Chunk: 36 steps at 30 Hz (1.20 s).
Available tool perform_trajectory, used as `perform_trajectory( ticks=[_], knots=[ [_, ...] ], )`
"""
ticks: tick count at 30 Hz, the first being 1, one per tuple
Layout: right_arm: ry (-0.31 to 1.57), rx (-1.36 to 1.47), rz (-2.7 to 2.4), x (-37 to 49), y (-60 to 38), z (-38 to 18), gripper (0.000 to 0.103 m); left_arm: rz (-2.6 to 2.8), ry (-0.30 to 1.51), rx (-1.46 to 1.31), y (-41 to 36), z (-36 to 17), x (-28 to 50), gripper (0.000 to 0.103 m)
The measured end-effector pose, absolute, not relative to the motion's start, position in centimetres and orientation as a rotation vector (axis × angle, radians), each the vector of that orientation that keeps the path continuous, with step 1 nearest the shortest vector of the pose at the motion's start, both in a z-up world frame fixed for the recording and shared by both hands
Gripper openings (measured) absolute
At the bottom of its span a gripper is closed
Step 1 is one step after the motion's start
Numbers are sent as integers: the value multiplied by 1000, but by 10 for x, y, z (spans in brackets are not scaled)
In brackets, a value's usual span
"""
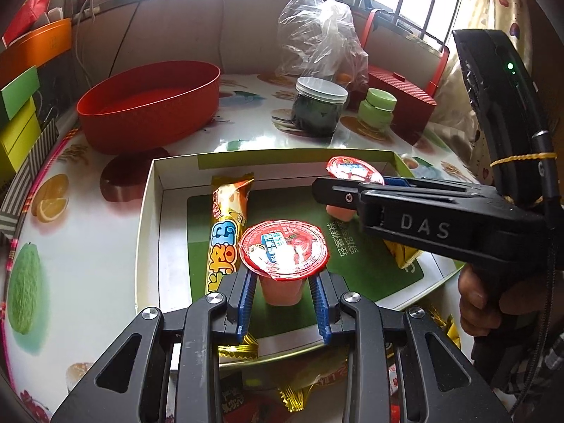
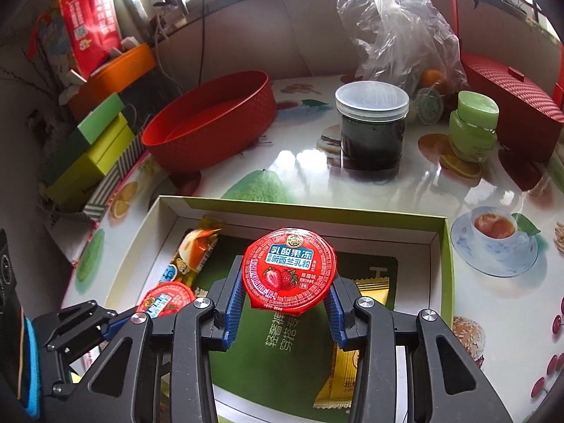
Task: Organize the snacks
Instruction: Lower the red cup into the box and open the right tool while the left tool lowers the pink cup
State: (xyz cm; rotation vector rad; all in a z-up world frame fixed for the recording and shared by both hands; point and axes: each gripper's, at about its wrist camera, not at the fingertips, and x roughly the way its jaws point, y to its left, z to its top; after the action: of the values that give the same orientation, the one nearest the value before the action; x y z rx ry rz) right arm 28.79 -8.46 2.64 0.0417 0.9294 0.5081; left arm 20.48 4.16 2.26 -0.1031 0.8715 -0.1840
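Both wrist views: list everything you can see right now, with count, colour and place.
jelly cups: 2, red lids, over the box, one in each gripper
long snack stick: 1, yellow, box left side
yellow packet: 1, box right side
box: 1, green and white, near table edge
red tub: 1, behind the box
dark jar: 1, clear lid, mid table
green jar: 1, right of it
plastic bag: 1, clear, rear
left gripper: shut on cup
right gripper: shut on cup

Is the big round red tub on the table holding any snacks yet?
No, the round red tub shows only its bare red floor inside, while the snacks sit in the green-rimmed cardboard box nearer the camera.
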Motion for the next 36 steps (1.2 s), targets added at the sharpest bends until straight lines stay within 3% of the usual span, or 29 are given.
perform_trajectory(
  ticks=[23, 27, 36],
  knots=[
    [923, 37, 509, 286, -87, 23, 42, -188, 884, -94, 37, 22, 207, 31],
    [908, 50, 502, 285, -89, 24, 49, -185, 889, -88, 35, 21, 207, 39],
    [897, 41, 493, 282, -91, 27, 54, -198, 883, -87, 34, 23, 205, 44]
  ],
)
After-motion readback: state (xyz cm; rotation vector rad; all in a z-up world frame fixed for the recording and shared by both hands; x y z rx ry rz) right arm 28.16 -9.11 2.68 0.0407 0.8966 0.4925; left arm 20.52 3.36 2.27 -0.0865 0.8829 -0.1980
